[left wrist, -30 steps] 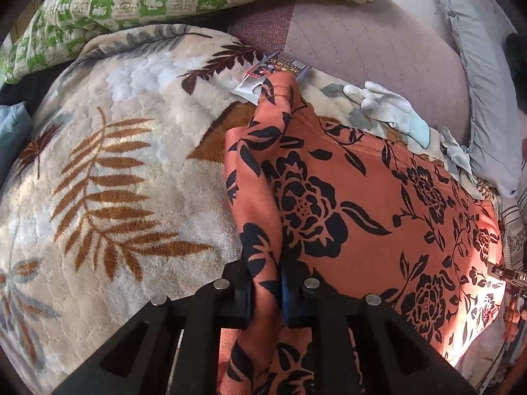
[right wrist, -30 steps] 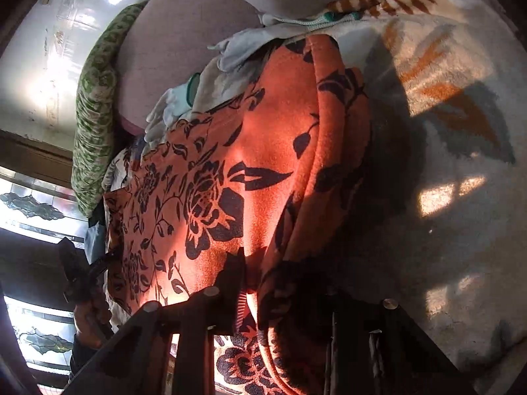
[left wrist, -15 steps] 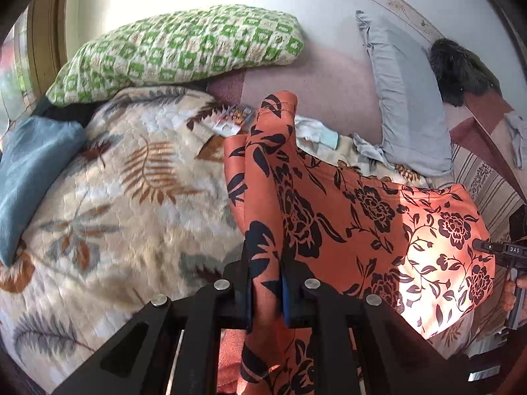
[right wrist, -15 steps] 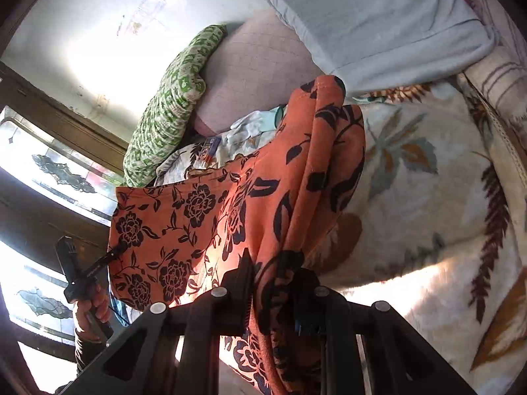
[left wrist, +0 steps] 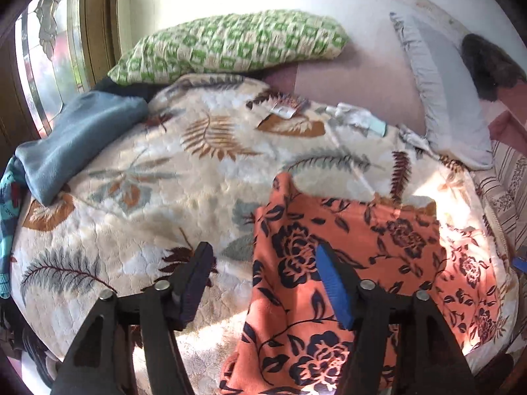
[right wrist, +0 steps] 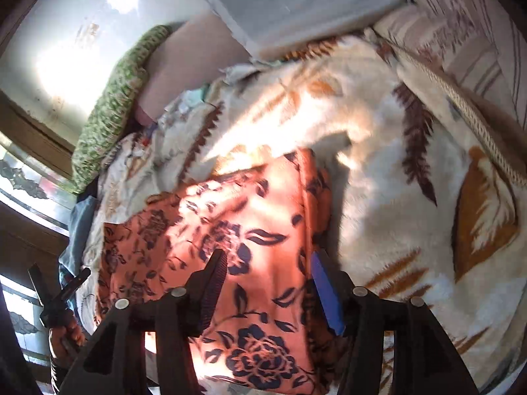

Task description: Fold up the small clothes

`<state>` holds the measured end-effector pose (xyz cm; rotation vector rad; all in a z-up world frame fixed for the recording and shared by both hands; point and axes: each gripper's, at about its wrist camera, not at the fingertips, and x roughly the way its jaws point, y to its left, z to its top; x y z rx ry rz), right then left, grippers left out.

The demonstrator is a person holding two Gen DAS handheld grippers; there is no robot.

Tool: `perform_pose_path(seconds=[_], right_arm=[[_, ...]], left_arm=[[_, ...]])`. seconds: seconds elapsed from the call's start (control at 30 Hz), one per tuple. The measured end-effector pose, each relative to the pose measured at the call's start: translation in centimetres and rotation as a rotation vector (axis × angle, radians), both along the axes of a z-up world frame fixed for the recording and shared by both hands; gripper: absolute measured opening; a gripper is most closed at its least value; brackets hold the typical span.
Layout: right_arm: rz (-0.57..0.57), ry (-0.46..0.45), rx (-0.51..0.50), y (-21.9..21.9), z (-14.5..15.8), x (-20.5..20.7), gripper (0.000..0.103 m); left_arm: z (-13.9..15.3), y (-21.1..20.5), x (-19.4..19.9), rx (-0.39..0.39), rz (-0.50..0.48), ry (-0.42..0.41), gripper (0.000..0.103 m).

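Left claw (left wrist: 263, 273) jaws opening, spread wide, nothing pinched; the orange floral garment (left wrist: 362, 263) lies flat on the leaf-print blanket (left wrist: 148, 181) at 5 o'clock in the left view, its left edge under the gap, right blue pad (left wrist: 332, 286) over the cloth. Right claw (right wrist: 268, 283) jaws also opening, spread, pads clear of the cloth; garment sits under and ahead of it, folded edge running toward 12. Garment's near hem cut off by the frame bottom and by claw arms in both views. Right view motion-blurred, print detail soft. Green checked pillow (left wrist: 230, 46) at 12, grey pillow (left wrist: 444, 92) at 2, blue folded cloth (left wrist: 75, 138) at 9, partly cut by the lens rim. Small packet (left wrist: 283, 110) at 12 on the blanket: printing too small to read. Pale crumpled item (left wrist: 359, 118) at 1, can't tell what it is. Left claw and the hand (right wrist: 62, 332) holding it visible at 8 in the right view, partly cut off. No legible writing anywhere.
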<state>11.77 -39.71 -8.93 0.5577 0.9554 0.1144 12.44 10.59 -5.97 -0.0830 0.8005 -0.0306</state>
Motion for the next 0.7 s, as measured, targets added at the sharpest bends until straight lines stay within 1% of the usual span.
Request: perform_pose_path(seconds=[0.07, 0.13, 0.17, 0.2, 0.23, 0.27, 0.3, 0.33, 0.37, 0.4, 0.47, 0.53, 0.57, 0.6, 0.63, 0.67, 0.7], right_arm=[[0.057, -0.085, 0.099, 0.9, 1.6, 0.1, 0.073], [0.126, -0.121, 0.198, 2.3, 1.1, 1.4, 0.073], [0.132, -0.111, 0.215, 2.7, 0.0, 2.2, 0.073], [0.107, -0.078, 0.219, 3.4, -2.0, 3.4, 0.073], [0.069, -0.021, 0.223, 3.1, -4.3, 4.0, 0.073], [0.009, 0.063, 0.224, 2.4, -6.9, 4.5, 0.073], [-0.056, 0.109, 0.275, 1.5, -8.9, 4.5, 0.068], [-0.113, 0.079, 0.358, 0.6, -9.5, 4.0, 0.068], [-0.143, 0.070, 0.386, 0.2, -9.1, 3.8, 0.068], [-0.138, 0.075, 0.360, 0.3, -8.2, 3.9, 0.068], [-0.081, 0.048, 0.273, 1.6, -5.8, 3.9, 0.068], [-0.016, 0.004, 0.282, 2.6, -4.3, 3.0, 0.069], [-0.011, -0.008, 0.294, 2.8, -4.2, 2.4, 0.072], [-0.015, -0.005, 0.295, 3.1, -4.5, 2.0, 0.078], [-0.020, 0.024, 0.276, 3.3, -5.6, 2.0, 0.079], [-0.027, 0.093, 0.244, 3.2, -7.3, 2.2, 0.079], [-0.027, 0.114, 0.264, 3.2, -8.3, 2.5, 0.079]], left_arm=[[0.5, -1.3, -0.9, -0.017, -0.059, -0.025, 0.071], [-0.4, -2.8, -1.2, -0.001, -0.107, -0.027, 0.071], [-1.4, -3.4, -1.1, 0.017, -0.113, -0.008, 0.071], [-2.8, -4.0, -0.7, 0.033, -0.112, 0.026, 0.071], [-4.4, -4.3, -0.1, 0.050, -0.100, 0.078, 0.071], [-6.3, -4.2, 0.4, 0.067, -0.076, 0.142, 0.071], [-8.1, -4.2, 1.0, 0.079, -0.055, 0.208, 0.071], [-9.1, -4.0, 1.1, 0.074, -0.042, 0.232, 0.072], [-8.9, -4.0, 0.7, 0.072, -0.034, 0.190, 0.072], [-8.6, -4.2, 0.4, 0.081, -0.033, 0.181, 0.072], [-8.1, -4.7, 0.3, 0.088, -0.045, 0.197, 0.072], [-8.0, -4.9, 0.1, 0.086, -0.046, 0.192, 0.072], [-8.1, -4.9, 0.1, 0.090, -0.039, 0.196, 0.072], [-8.3, -5.1, 0.1, 0.093, -0.036, 0.200, 0.072], [-8.2, -5.2, -0.1, 0.096, -0.035, 0.198, 0.072], [-8.3, -5.1, 0.0, 0.098, -0.033, 0.199, 0.072], [-8.1, -5.1, -0.1, 0.094, -0.033, 0.202, 0.072]])
